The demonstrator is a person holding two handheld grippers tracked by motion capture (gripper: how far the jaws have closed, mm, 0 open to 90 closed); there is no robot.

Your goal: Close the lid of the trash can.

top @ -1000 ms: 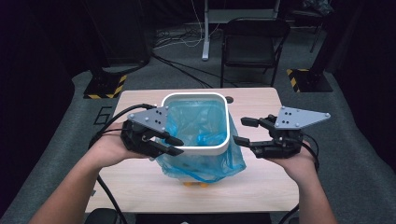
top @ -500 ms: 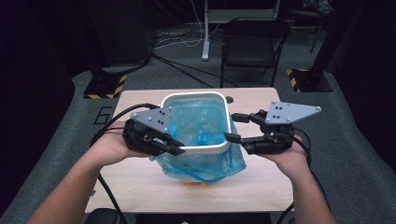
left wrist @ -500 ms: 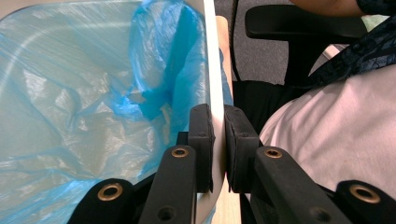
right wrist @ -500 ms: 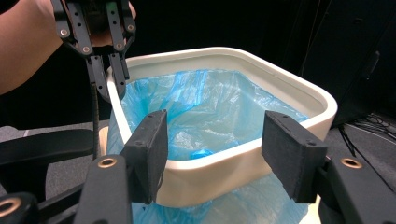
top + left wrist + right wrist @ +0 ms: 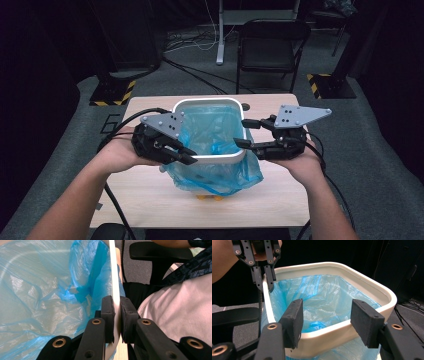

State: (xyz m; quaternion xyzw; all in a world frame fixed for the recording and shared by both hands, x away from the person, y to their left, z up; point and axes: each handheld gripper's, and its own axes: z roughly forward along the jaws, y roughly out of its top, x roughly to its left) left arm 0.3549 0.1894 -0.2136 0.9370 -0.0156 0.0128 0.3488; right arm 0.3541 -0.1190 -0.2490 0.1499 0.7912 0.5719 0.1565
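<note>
On the wooden table (image 5: 150,200) the white bin (image 5: 235,158) is pinched at its rim by the left gripper (image 5: 117,315). The right gripper (image 5: 332,322) is held wide, jaws lately narrowing. If the blue liner (image 5: 220,175) is missed, slippage is likely.

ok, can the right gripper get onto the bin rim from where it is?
Probably yes. The right gripper is open with its fingers straddling the near side of the white bin rim, nothing between. The left gripper clamps the opposite side.
</note>
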